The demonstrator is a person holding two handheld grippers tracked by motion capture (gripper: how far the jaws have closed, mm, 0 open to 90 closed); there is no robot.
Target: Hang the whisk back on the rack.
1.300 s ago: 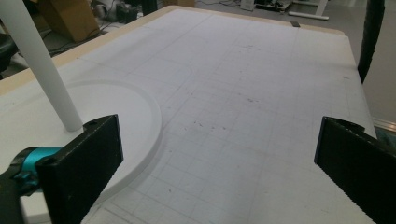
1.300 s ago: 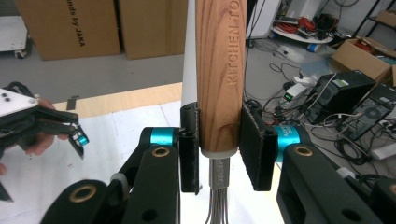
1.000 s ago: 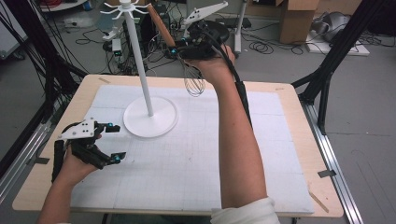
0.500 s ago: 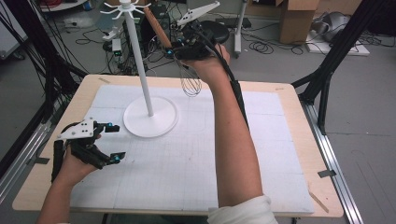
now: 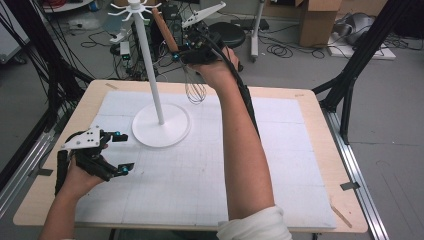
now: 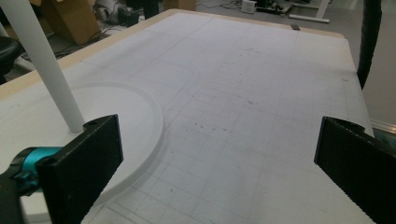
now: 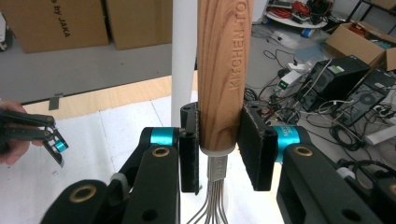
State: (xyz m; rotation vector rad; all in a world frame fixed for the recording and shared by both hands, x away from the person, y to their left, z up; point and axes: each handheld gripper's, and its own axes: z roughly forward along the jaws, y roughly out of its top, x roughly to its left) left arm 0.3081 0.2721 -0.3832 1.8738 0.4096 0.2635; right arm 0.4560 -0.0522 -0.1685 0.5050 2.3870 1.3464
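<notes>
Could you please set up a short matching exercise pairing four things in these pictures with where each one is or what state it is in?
1. whisk
2. left gripper
3. white stand
4. right gripper

A. open, low over the mat
B. raised beside the pole, shut
C. held by its wooden handle, wires hanging down
D. standing on the mat

Pairs: 1-C, 2-A, 3-D, 4-B
</notes>
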